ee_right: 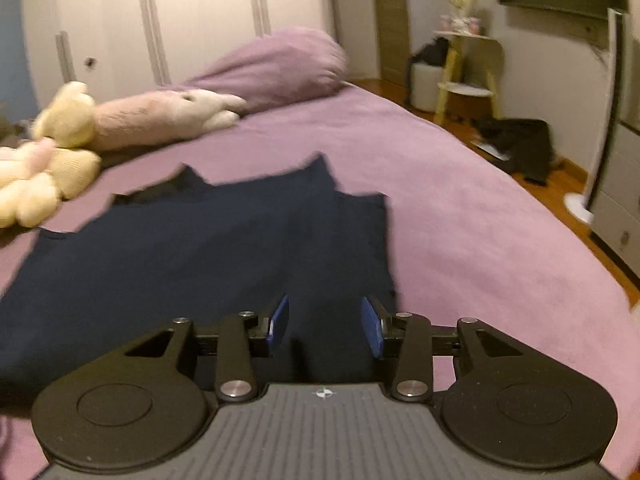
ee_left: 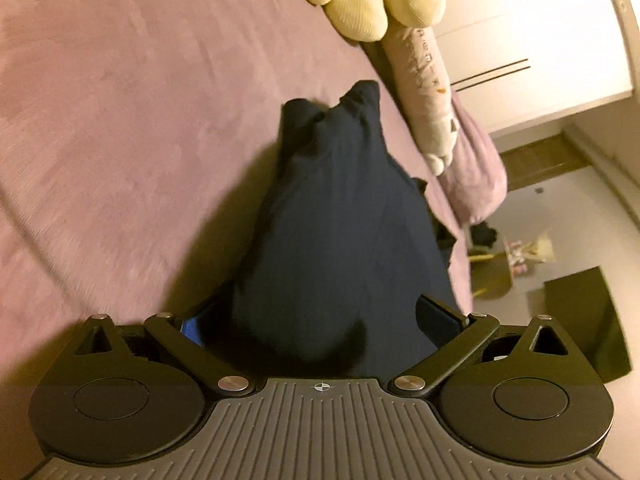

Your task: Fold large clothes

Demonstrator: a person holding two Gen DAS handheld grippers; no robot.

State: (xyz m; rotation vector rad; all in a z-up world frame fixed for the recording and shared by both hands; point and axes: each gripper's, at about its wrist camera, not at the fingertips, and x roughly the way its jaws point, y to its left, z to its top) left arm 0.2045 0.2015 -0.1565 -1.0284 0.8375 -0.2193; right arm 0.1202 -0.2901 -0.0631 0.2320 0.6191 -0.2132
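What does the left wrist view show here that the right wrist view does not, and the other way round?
Only the left wrist view shows the left claw, jaws wide with navy cloth bunched between them. Only the right wrist view shows the right claw, jaws apart over the cloth, and a yellow stool. Both show the navy garment, the purple bed cover, the soft toys and the wardrobe.

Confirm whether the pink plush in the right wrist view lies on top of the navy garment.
No: the pink plush lies on the purple bedspread, apart from the navy garment.
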